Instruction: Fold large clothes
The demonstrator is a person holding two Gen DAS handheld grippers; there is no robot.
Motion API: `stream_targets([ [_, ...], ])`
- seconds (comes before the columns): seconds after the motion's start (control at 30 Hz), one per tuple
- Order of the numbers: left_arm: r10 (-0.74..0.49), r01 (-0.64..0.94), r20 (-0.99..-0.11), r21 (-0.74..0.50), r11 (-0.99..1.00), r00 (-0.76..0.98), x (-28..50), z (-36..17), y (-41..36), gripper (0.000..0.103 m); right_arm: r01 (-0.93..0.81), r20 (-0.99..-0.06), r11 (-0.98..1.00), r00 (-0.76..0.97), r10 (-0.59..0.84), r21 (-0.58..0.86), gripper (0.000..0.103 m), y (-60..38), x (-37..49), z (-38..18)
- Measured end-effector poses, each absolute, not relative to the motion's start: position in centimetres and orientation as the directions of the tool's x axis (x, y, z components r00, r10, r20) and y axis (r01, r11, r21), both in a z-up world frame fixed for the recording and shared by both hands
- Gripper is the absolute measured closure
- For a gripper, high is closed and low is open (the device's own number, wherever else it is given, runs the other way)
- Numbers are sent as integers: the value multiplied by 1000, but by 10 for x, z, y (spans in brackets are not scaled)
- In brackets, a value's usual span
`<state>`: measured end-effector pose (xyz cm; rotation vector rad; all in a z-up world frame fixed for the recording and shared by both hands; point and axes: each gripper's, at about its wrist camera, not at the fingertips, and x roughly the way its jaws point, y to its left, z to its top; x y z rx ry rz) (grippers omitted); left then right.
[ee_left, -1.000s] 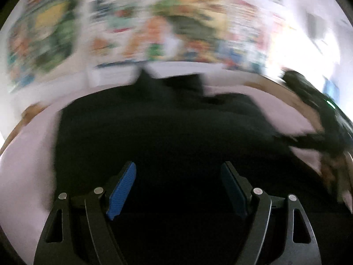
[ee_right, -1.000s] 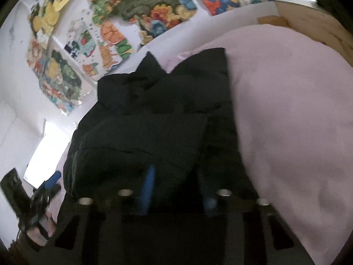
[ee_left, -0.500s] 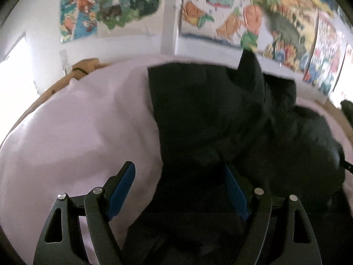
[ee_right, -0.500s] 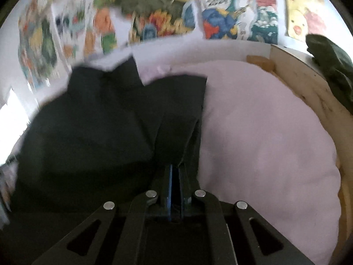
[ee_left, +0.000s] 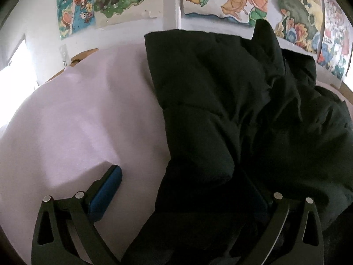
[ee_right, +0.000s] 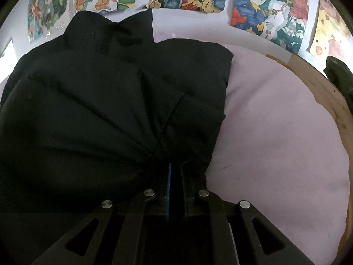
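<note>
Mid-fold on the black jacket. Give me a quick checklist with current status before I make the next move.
1. Right gripper clamped on black jacket: ok, fabric bunches at shut fingers.
2. Left gripper open: ok.
3. Jacket edge between left fingers: ok; only one blue pad shows, the other is in shadow.
4. Jacket fully on pink sheet: cannot tell, its near part is hidden.
5. Fold flat: not ok, puffy and creased.

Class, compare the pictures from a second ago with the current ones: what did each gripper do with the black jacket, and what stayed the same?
The right gripper closed from part-open onto a fold of the black jacket, bunching it into pleats. The left gripper swung from over the jacket's middle to its left edge, so one pad now lies over the pink sheet. Its jaws stayed open; the jacket stayed on the sheet.
</note>
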<state>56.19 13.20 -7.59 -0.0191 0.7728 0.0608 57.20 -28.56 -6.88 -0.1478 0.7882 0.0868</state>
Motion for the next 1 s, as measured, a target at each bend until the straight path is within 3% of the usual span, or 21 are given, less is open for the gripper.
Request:
stream_targets([
  [0.17,26,-64,-702,-28,998,712,561,-69,139,1,-127,-696,991,716,57,-49,94,-294,566,-62],
  [0.2,27,-72,-705,-35,997,709,562,-65,140,1,-121,-690,992,720,70,-25,90,-298,564,-58],
  [0.3,78,-129,-721,-15,992,688,559,-53,140,1,-75,-683,996,726,82,41,65,-315,558,-44],
  [0.43,139,-157,-722,42,987,678,551,-33,129,1,-38,-664,992,740,110,123,47,-336,546,-29],
  [0.6,142,-125,-692,75,989,708,528,-12,110,1,-51,-669,989,731,131,138,40,-339,520,-8],
  [0.73,51,-86,-692,-15,996,720,505,14,96,1,-108,-654,982,734,183,154,23,-330,480,29],
  [1.0,-71,36,-730,-63,997,679,458,74,48,1,-182,-657,982,734,172,54,9,-297,423,100],
])
